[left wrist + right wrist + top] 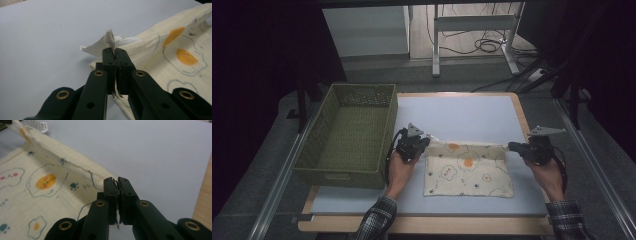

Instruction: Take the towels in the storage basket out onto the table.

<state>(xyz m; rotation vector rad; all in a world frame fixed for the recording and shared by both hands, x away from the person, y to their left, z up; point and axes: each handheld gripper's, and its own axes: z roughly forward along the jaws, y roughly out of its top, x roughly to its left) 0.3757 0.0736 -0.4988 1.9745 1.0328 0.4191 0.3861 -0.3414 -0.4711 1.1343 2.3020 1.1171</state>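
Observation:
A cream cloth (467,172) printed with fried eggs and small paw marks lies on the pale table top (462,112). Its far edge is lifted and stretched between my two grippers. My left gripper (426,141) is shut on the cloth's far left corner. In the left gripper view a tuft of the cloth (110,38) sticks out above the closed left gripper (115,53), beside a white label (125,38). My right gripper (512,146) is shut on the far right corner. In the right gripper view the cloth's (50,195) raised edge runs into the closed right gripper (117,182).
A green woven basket (347,175) stands empty at the table's left side, close to my left hand. The wooden table edge (202,202) runs just right of the right gripper. Beyond the table are desk legs and cables on the floor (477,45).

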